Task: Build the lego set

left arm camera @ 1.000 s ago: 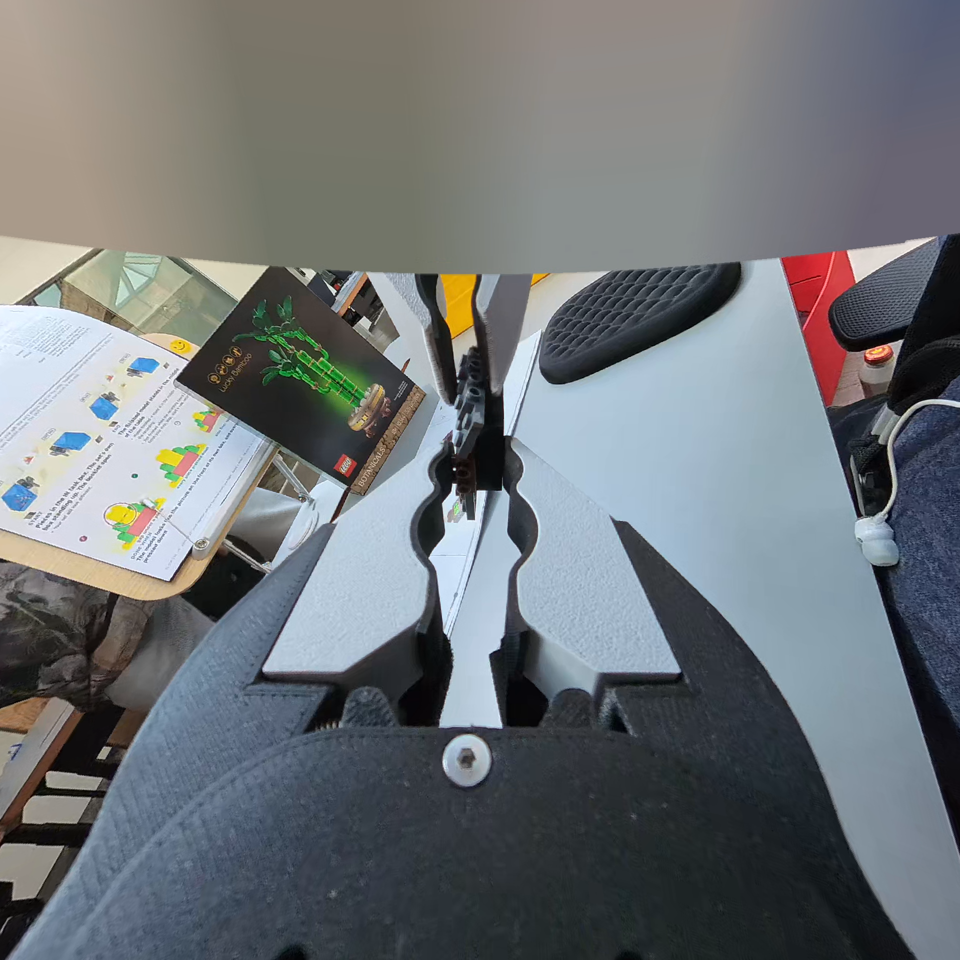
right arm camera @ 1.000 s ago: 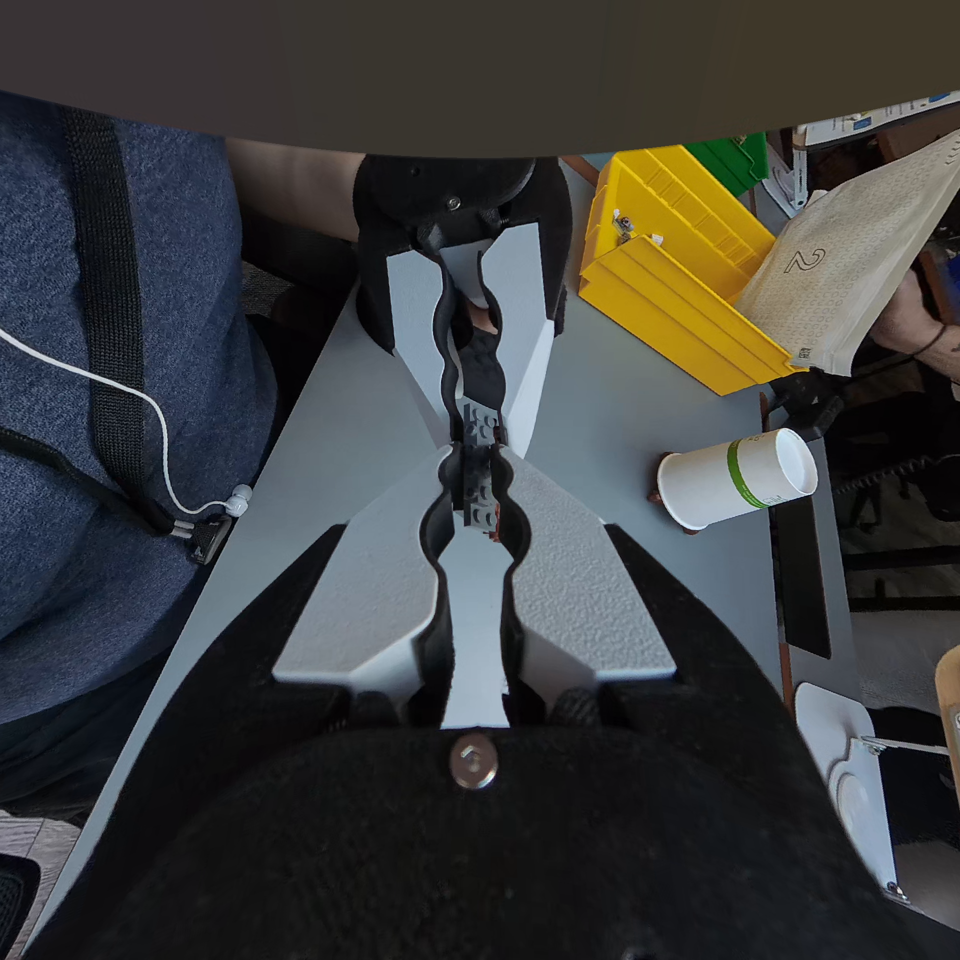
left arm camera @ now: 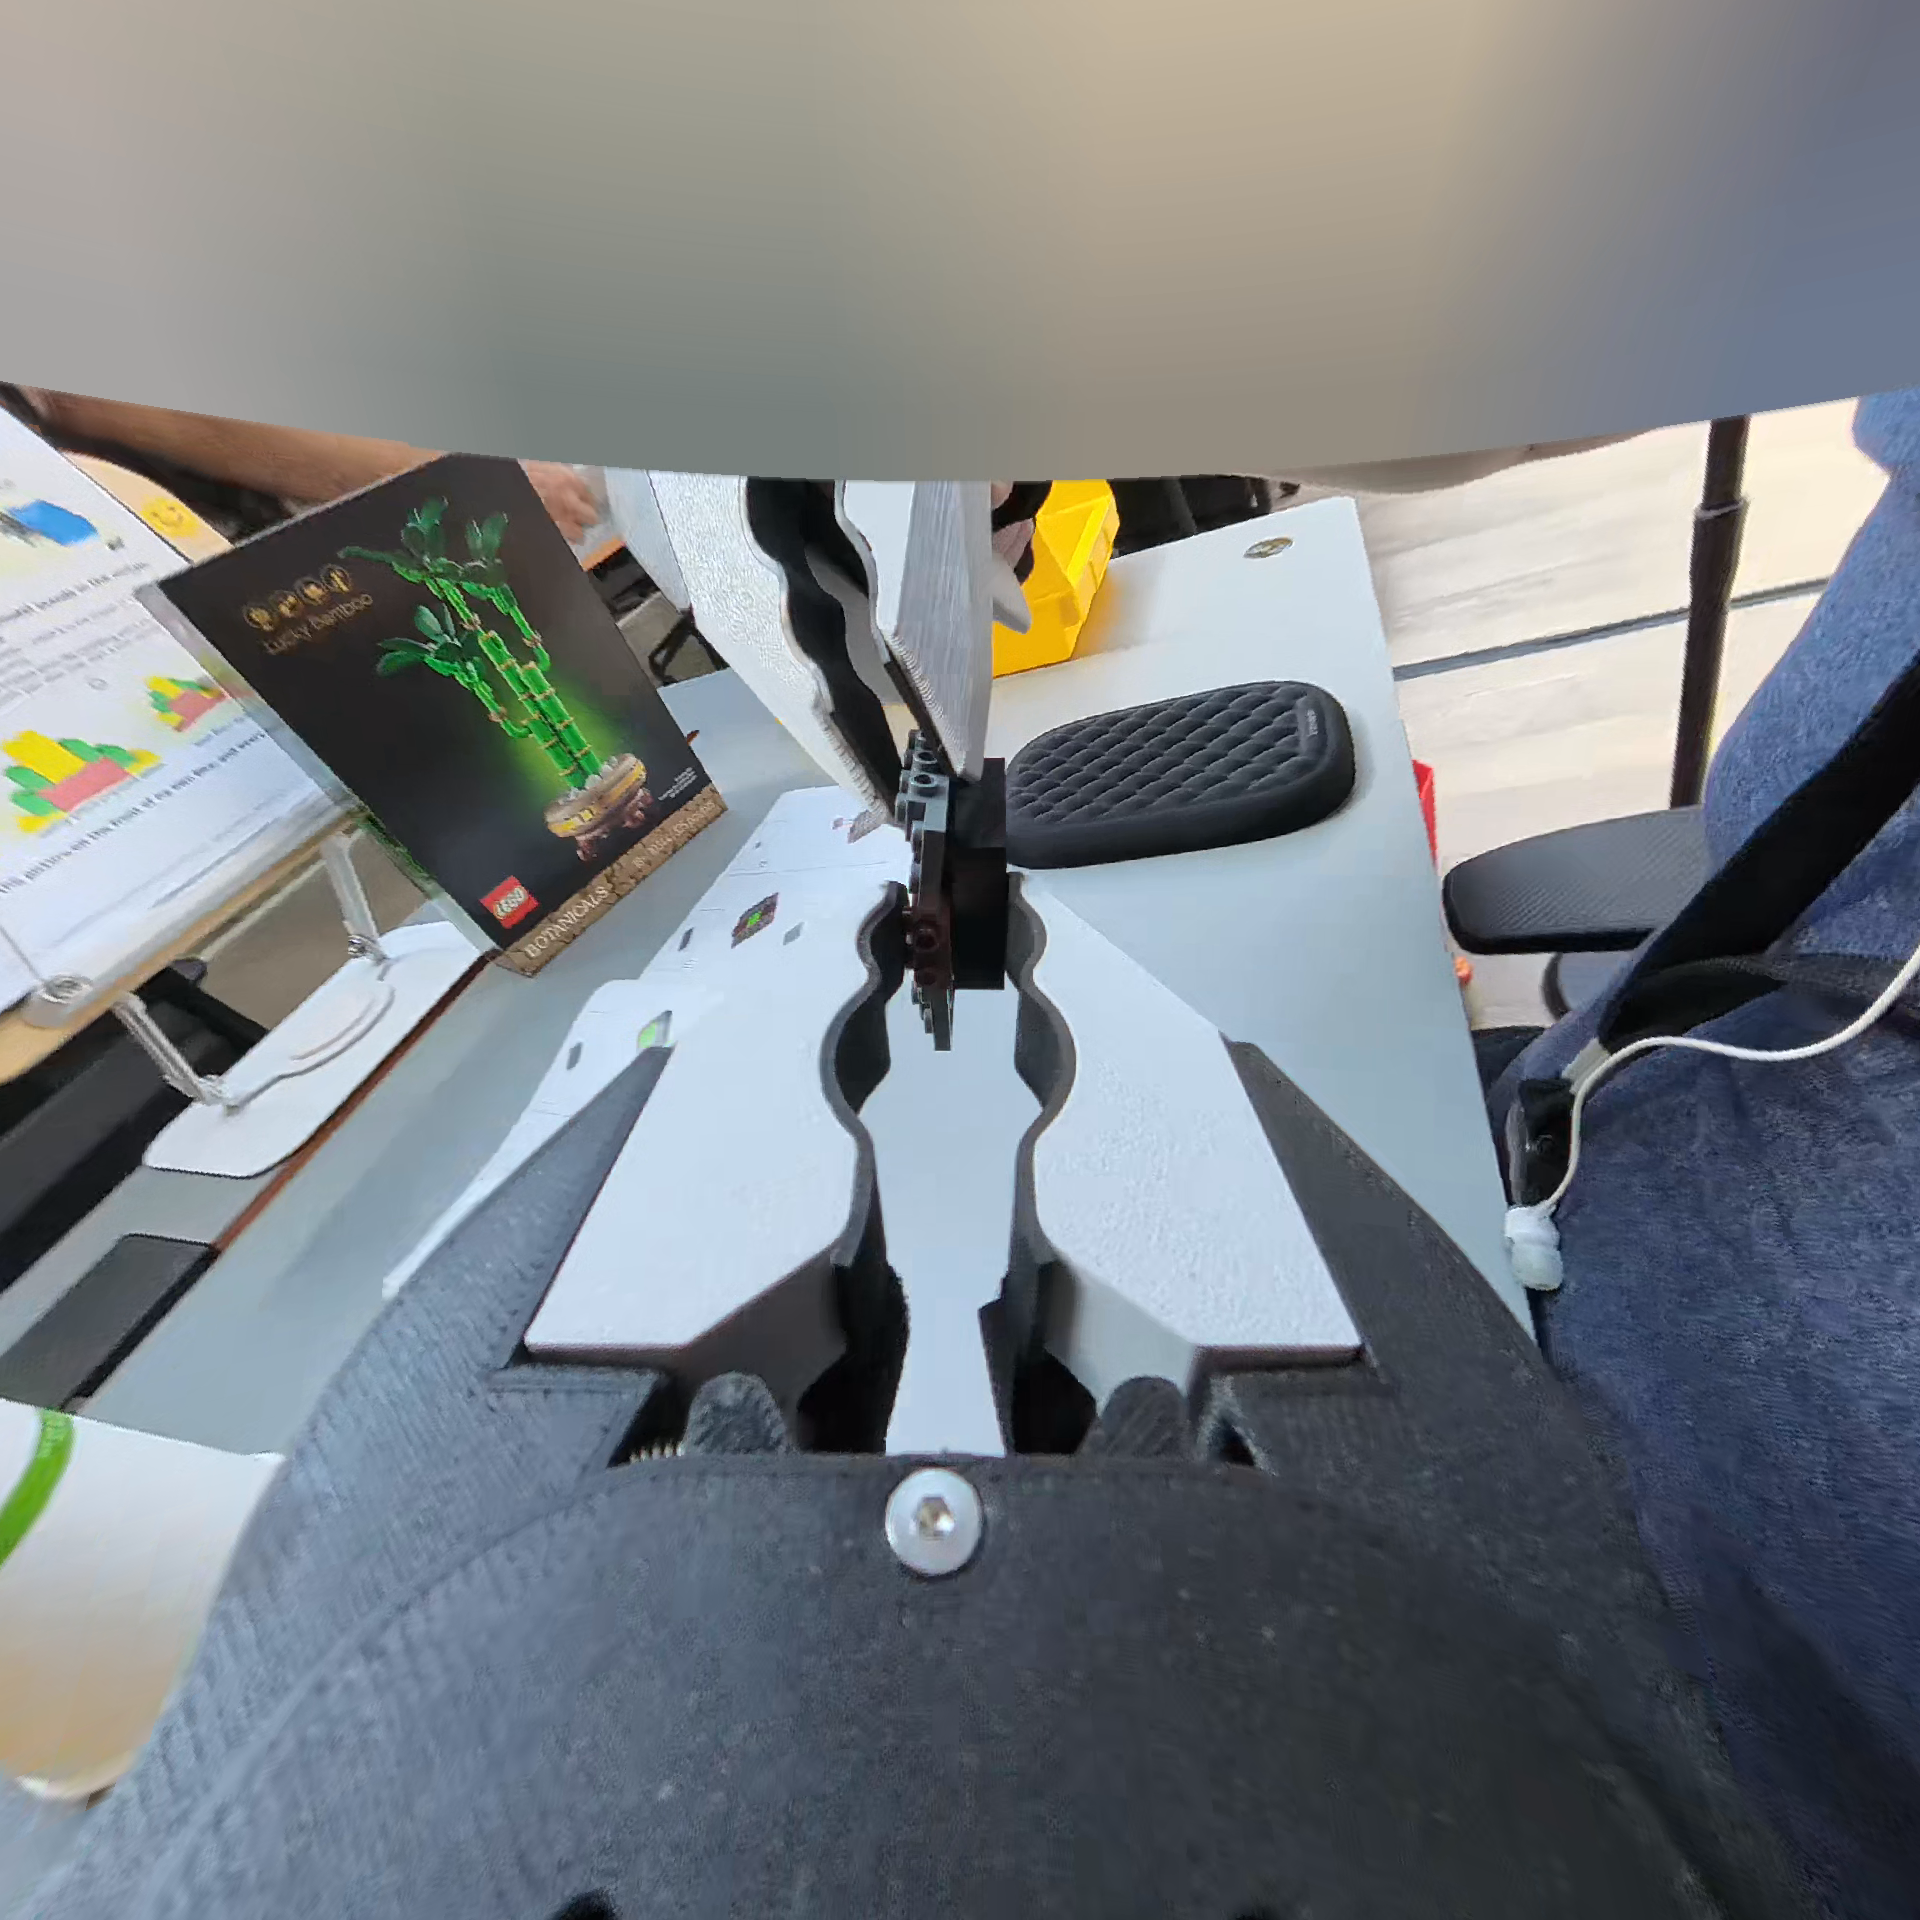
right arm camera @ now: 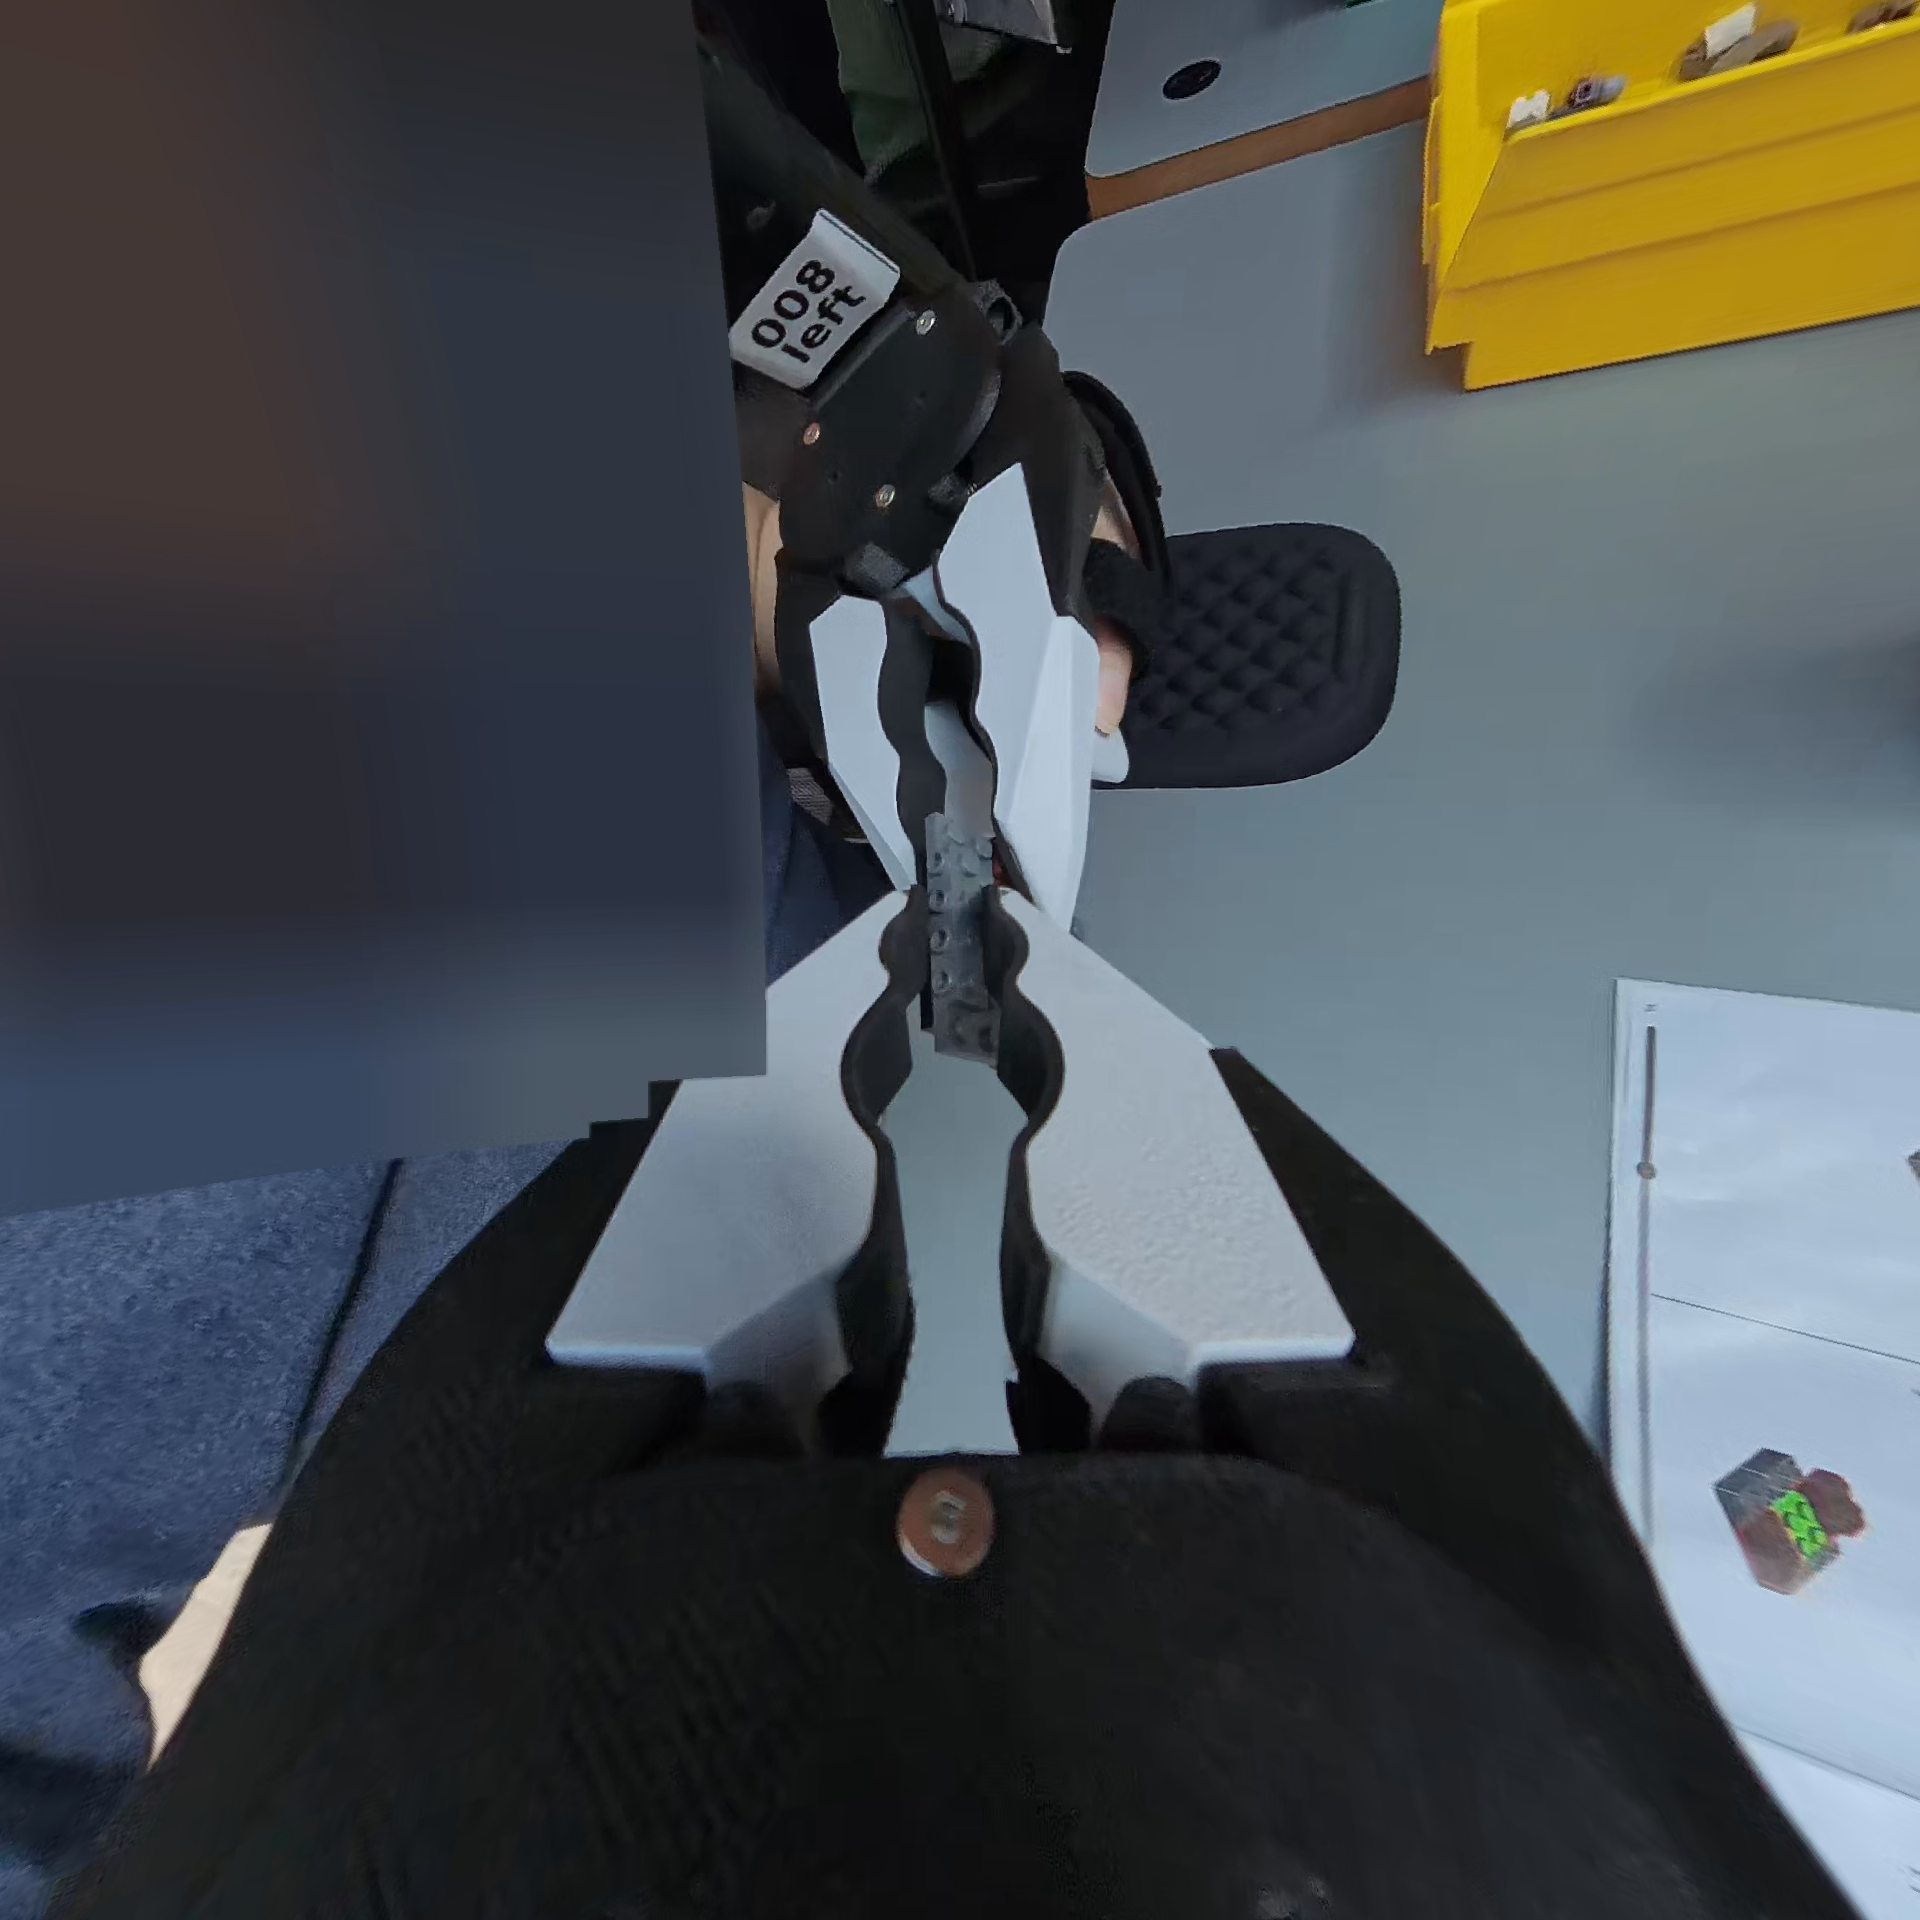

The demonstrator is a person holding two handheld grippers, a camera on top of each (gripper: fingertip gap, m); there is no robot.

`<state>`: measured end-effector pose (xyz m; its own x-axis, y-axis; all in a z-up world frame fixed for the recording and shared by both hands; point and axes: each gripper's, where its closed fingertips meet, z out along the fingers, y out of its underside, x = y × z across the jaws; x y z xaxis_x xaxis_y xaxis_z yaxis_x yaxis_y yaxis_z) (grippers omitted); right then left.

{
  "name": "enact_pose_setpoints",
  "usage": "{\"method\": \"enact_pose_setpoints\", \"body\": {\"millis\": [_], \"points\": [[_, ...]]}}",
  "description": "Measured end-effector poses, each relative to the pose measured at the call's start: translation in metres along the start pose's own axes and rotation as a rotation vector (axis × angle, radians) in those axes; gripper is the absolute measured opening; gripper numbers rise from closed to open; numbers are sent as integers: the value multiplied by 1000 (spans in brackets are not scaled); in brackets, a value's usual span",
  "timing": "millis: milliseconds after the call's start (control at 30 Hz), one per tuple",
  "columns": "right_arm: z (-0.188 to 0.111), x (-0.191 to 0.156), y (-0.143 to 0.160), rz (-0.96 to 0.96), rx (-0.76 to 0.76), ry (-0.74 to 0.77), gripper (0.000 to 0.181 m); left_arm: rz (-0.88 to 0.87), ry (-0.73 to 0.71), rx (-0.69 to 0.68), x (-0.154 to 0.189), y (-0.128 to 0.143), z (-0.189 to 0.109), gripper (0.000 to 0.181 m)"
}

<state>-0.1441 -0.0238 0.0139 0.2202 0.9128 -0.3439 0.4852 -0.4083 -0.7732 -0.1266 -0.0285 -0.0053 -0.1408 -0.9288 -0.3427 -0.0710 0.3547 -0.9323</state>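
A small lego assembly is held in the air between both grippers: a dark grey studded plate (left arm camera: 925, 800) with a brown piece (left arm camera: 928, 935) and a black block (left arm camera: 982, 883) on it. My left gripper (left arm camera: 953, 899) is shut on its lower end. My right gripper (left arm camera: 930, 753) comes in from above, tip to tip, and is shut on the grey plate's upper end. In the right wrist view my right gripper (right arm camera: 958, 914) clamps the grey plate (right arm camera: 961, 966), and the left gripper (right arm camera: 971, 842) holds the far end. A hand is partly seen behind it.
On the grey table (left arm camera: 1299, 935) are a black quilted wrist rest (left arm camera: 1184, 769), the black lego box (left arm camera: 468, 707), open manual pages (right arm camera: 1787, 1299) and yellow bins (right arm camera: 1662, 187). An instruction sheet on a stand (left arm camera: 94, 665) is at left. A paper cup (left arm camera: 62, 1558) is near left. Only a small space, under 4 cm, lies between the two pairs of fingers.
Both grippers have swung round together with the assembly still clamped between them. The right gripper now enters the left view from the upper left; the cup and paper bag left the right view.
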Motion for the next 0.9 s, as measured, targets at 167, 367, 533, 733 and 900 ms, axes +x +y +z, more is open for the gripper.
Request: {"method": "enact_pose_setpoints", "body": {"millis": [167, 367, 533, 733, 900], "points": [[-2, 10, -2, 117, 14, -94, 8, -118, 19, 11, -7, 2, 1, 16], [-1, 15, -2, 148, -3, -125, 9, -203, 35, 8, -11, 6, 1, 16], [-2, 13, -2, 95, -9, -145, 9, -204, 32, -2, -10, 5, 1, 16], [-3, 12, -2, 39, -23, -123, 8, -180, 21, -18, -9, 3, 0, 16], [-4, 12, -3, 41, -33, -115, 8, -173, 10, -10, -11, 2, -1, 16]]}}
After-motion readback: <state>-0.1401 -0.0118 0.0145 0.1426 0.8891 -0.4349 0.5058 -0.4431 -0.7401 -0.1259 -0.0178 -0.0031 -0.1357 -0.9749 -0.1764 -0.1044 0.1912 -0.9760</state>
